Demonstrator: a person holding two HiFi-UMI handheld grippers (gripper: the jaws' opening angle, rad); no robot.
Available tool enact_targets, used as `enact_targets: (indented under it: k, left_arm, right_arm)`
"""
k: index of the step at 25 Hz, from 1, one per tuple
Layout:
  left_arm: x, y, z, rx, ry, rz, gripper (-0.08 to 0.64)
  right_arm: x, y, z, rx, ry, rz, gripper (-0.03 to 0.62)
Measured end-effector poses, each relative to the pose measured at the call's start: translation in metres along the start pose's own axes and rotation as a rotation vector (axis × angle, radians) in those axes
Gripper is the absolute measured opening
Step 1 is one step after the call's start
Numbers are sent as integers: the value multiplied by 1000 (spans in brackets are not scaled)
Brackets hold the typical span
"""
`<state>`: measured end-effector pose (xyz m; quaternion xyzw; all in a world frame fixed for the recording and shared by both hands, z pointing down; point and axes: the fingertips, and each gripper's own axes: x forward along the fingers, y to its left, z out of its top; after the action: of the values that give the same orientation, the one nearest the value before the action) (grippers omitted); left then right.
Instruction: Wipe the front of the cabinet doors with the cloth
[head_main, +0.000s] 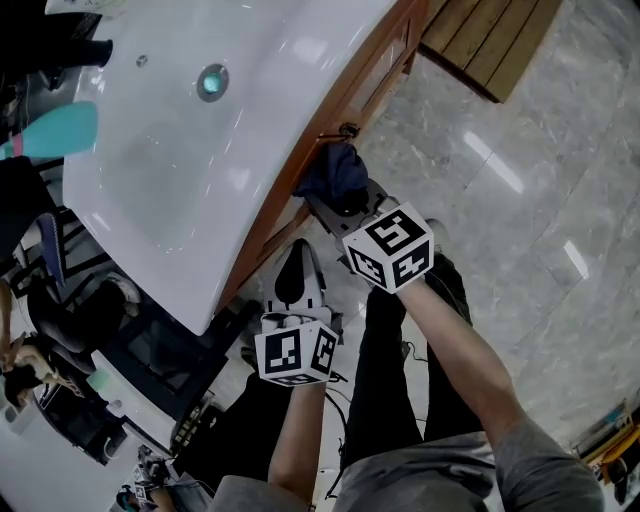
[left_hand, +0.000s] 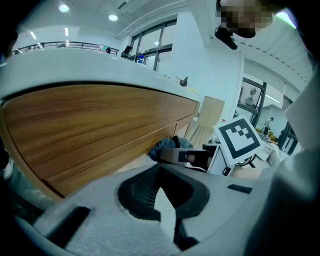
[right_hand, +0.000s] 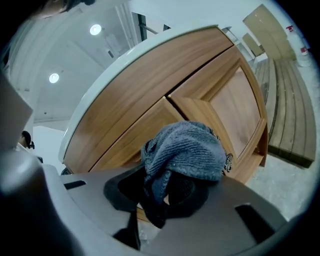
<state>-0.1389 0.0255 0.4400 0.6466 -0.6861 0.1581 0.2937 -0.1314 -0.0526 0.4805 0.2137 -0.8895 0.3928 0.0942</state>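
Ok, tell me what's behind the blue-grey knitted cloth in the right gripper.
The brown wooden cabinet door stands behind the blue-grey cloth, a dark knob peeking at its right edge. The door directly behind is covered.

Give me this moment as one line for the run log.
right gripper: shut on cloth | cloth: bunched, at cabinet door front | left gripper: empty, jaws together

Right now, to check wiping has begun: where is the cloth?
In the right gripper view, the cloth is clamped in the right gripper, by the wooden cabinet door.
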Motion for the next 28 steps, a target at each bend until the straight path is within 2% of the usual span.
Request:
enact_targets:
  k: [8,15,22,28]
  left_arm:
    - [16,4,-11,-16,21,-1,8]
    - [29,10,-27,-29,47,-2,7]
    - [44,10,-38,-33,55,-20,7]
    - [50,12,-43,-21,66,-38,7]
  right_arm:
    - [16,-30,-30,45,80,-27,89]
    - [27,-43,-51,12,135,-46,89]
    - [37,-63,-72,-7,190,-109,89]
    - [43,-84,-87,36,216,-157,89]
